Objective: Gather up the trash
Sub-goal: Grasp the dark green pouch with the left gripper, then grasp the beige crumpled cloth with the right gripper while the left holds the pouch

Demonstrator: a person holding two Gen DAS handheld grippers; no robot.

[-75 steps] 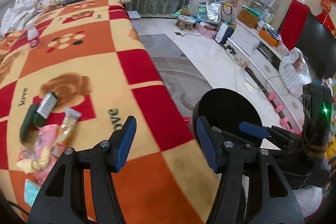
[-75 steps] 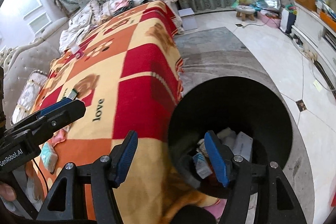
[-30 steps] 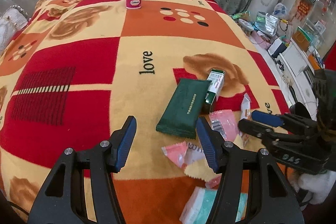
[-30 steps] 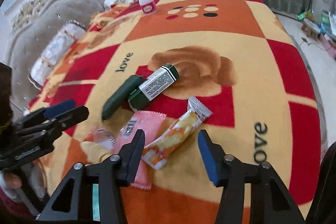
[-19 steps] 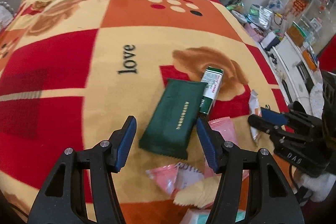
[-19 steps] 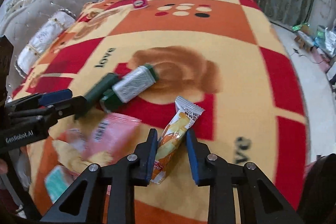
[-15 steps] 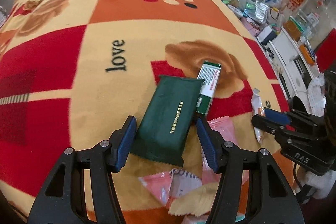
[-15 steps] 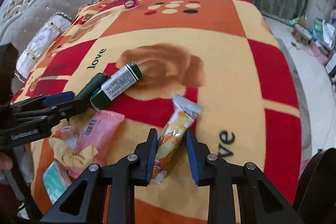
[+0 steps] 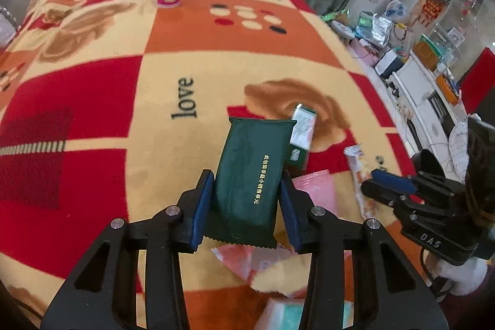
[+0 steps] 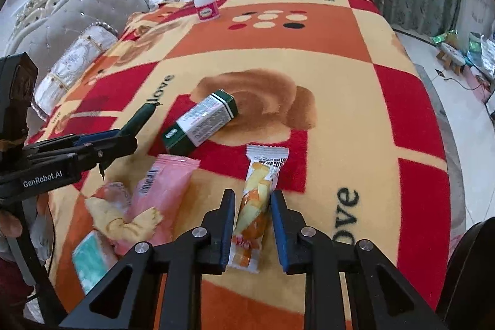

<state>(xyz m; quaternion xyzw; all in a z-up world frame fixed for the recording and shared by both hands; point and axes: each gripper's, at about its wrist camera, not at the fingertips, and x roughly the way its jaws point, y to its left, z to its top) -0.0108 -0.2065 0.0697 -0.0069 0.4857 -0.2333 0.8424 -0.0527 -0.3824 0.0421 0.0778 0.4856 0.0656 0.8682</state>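
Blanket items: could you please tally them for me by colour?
Green: 2, the dark packet and the box
Pink: 2, the large packet and the small wrapper
Yellow-orange: 2, the snack wrapper and the crumpled scrap
Teal: 1 pack
White: 1 bottle
Total: 8

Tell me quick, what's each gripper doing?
Left gripper: jaws just closed on the green packet.
Right gripper: jaws shut on the yellow snack wrapper.

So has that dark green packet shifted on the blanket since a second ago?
Yes. The dark green packet no longer overlaps the green-and-white box and sits nearer the word "love", its far end tilted up, with the left tongs closed on it.
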